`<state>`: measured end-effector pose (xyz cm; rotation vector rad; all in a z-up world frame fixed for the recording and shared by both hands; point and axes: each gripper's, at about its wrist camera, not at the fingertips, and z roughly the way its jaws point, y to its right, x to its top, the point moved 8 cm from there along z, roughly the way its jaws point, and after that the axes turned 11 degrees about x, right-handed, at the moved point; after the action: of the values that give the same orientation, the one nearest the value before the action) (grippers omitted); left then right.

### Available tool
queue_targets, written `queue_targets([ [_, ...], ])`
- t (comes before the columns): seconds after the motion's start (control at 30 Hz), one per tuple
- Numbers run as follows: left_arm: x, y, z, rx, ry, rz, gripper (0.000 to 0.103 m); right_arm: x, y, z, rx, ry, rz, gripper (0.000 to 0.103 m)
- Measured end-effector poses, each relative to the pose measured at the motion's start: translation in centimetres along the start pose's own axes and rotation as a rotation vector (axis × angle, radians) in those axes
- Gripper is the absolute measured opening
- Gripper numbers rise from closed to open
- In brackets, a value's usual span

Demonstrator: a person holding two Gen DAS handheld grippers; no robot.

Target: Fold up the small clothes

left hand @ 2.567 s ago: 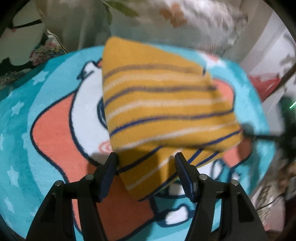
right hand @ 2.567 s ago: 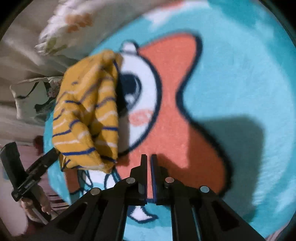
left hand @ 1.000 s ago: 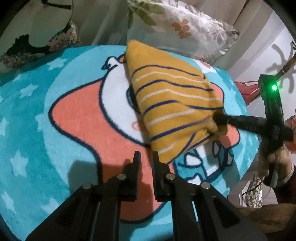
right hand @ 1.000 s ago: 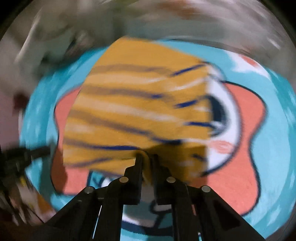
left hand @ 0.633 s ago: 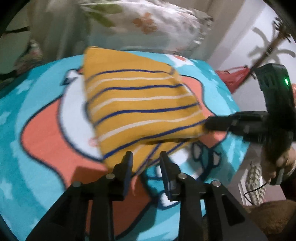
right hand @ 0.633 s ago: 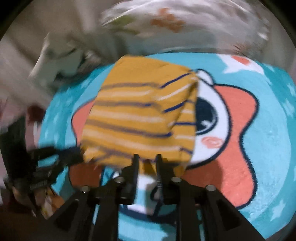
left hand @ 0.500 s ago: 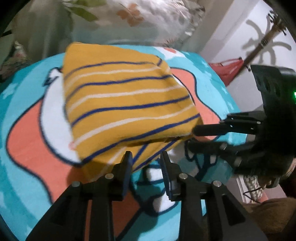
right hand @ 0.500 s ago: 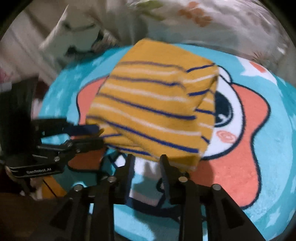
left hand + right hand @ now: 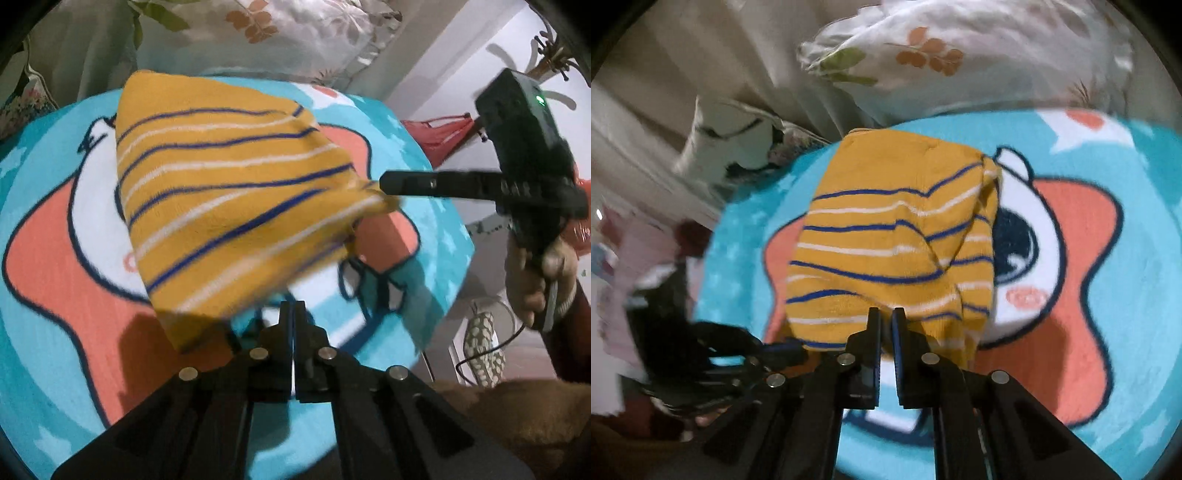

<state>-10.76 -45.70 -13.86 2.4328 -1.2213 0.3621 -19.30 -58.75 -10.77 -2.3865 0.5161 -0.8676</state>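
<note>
Each black claw (image 9: 291, 308) has silver screws; the other (image 9: 384, 182) shows a green light.

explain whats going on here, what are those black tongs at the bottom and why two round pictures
There is no robot here: a person holds a handheld two-finger gripper in each hand, and each one carries a fisheye camera, hence two round pictures. The left gripper fills the bottom of its own view; its jaws look shut near the hem of a yellow striped garment, though whether it pinches cloth is unclear. In that same view the right gripper reaches in from the side, clamped on the garment's corner. The garment lies partly lifted on a blue cartoon rug, with a floral pillow behind it.
</note>
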Motion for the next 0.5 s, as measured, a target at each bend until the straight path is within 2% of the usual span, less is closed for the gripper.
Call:
queue_targets([
  [0.1,-1.5,-0.3,0.9,0.040,-0.030,0.006,0.000,-1.8,1.5,0.2,0.017,-0.033,0.076,0.001],
  [0.2,-2.6,-1.5,1.6,0.053,-0.059,-0.038,0.000,-4.2,3.9,0.8,-0.085,-0.072,0.101,0.002],
  [0.3,-2.9,-2.9,0.2,0.052,-0.029,-0.090,0.000,-3.9,3.6,-0.3,-0.084,-0.024,0.099,0.004],
  [0.37,-2.5,-3.7,-0.8,0.067,0.004,-0.119,0.000,-2.9,2.0,-0.7,-0.084,0.001,0.040,0.016],
  [0.4,-2.2,-4.1,-1.1,0.075,0.011,-0.131,0.001,-2.5,1.4,-0.8,-0.108,0.010,-0.004,0.037],
  [0.43,-1.9,-4.4,-1.2,0.082,0.015,-0.140,0.004,-2.3,0.9,-0.5,-0.147,0.022,-0.055,0.051],
  [0.5,-1.5,-5.0,-1.3,0.104,0.023,-0.161,0.009,-1.3,0.9,0.4,-0.194,0.034,-0.087,0.051],
])
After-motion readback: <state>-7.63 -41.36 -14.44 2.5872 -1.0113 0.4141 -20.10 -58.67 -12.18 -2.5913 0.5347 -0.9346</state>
